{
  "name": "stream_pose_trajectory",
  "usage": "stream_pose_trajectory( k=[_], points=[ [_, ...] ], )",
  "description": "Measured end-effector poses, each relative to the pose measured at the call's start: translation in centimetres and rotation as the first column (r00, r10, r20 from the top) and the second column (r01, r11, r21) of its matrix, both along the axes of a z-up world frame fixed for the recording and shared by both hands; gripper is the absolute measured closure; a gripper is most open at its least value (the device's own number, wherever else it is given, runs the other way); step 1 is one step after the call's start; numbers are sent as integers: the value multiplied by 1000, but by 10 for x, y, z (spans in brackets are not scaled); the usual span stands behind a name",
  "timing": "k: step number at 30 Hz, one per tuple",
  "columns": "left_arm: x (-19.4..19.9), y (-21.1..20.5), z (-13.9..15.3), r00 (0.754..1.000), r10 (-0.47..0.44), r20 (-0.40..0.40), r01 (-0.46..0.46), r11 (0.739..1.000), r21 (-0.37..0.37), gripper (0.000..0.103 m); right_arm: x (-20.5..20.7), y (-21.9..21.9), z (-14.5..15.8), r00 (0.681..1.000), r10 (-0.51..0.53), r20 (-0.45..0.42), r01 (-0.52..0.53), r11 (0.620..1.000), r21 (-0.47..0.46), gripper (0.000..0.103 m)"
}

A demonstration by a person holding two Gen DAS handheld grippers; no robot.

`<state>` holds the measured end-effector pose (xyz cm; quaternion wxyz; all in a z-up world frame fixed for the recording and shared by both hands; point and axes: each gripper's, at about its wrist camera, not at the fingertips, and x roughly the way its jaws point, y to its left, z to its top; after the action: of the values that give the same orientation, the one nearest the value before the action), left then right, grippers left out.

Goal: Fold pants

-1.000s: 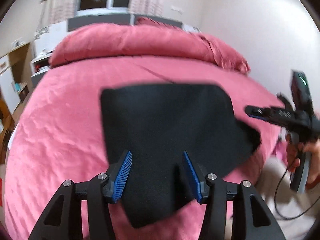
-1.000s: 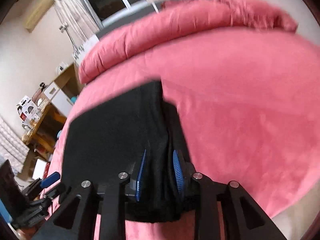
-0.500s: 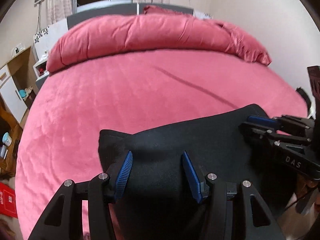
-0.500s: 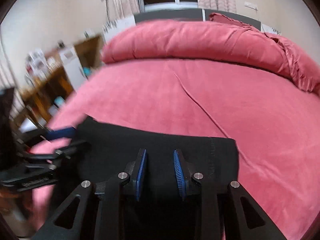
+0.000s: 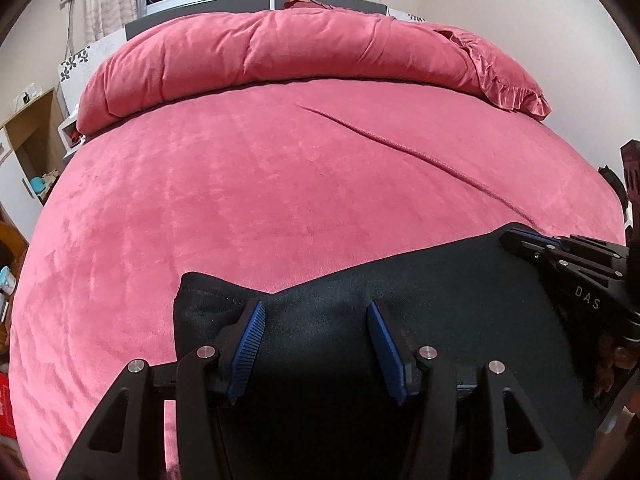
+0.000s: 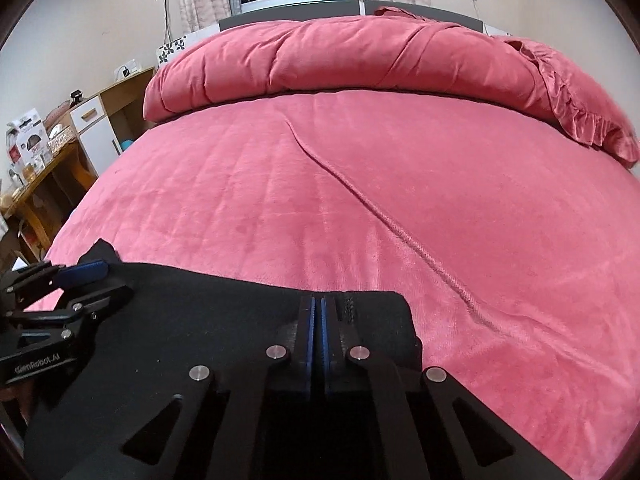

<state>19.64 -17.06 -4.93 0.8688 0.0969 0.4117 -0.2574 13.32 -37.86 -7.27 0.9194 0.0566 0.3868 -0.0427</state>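
The black pants (image 5: 420,292) lie folded at the near edge of the pink bed (image 5: 280,184), and show in the right wrist view (image 6: 208,312) too. My left gripper (image 5: 316,320) is open, its blue pads (image 5: 252,332) apart over the pants' left part. My right gripper (image 6: 317,312) has its pads pressed together at the pants' far right edge; whether cloth is between them is hidden. Each gripper shows in the other's view: the right one (image 5: 560,252), the left one (image 6: 68,280).
A rolled pink duvet (image 5: 300,48) lies across the head of the bed. A long crease (image 6: 380,220) runs diagonally over the bedspread. Wooden shelves and a desk with clutter (image 6: 44,148) stand left of the bed. A wall is on the right.
The pants came down from in the air and back to the near edge of the bed. My right gripper's pads closed together. My left gripper stayed open.
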Motion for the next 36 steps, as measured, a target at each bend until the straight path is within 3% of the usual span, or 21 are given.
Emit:
stream_pose_trajectory(
  k=[4,7,9,10,15,17,20,21,26,33,36],
  points=[
    [-24,14,12,999,26,36,-25,999,-37,48,-21,-3,12,999,7,49,-9,999,43,101],
    [-51,30,19,998,33,57,-28,997,-78,48,-47,-8,25,996,-21,91,9,992,126,88],
    [-71,43,20,997,47,64,-40,993,-107,46,-69,-2,31,994,-42,101,32,995,92,62],
    [-81,50,18,997,57,45,-52,992,-116,45,-76,0,32,994,-40,106,32,997,76,57],
    [-109,71,6,996,84,-19,-86,983,-162,42,-111,5,15,997,-67,33,67,998,21,56],
    [-118,76,6,995,93,-34,-97,980,-173,41,-124,-4,6,995,-100,27,97,990,107,55],
    [-128,86,4,991,107,-80,-122,969,-215,40,-134,-21,-4,985,-171,8,164,958,234,37],
    [-130,91,2,989,110,-103,-132,962,-239,38,-134,-27,-8,984,-176,1,169,944,283,36],
    [-137,118,-13,966,55,-254,-146,924,-353,35,-143,-54,-33,977,-212,-27,195,830,523,27],
    [-127,130,-19,935,23,-355,-190,876,-443,35,-145,-49,-33,981,-192,-7,166,827,537,24],
    [-121,126,-18,937,21,-349,-183,880,-439,35,-146,-49,-35,984,-178,0,147,813,564,24]
  ],
)
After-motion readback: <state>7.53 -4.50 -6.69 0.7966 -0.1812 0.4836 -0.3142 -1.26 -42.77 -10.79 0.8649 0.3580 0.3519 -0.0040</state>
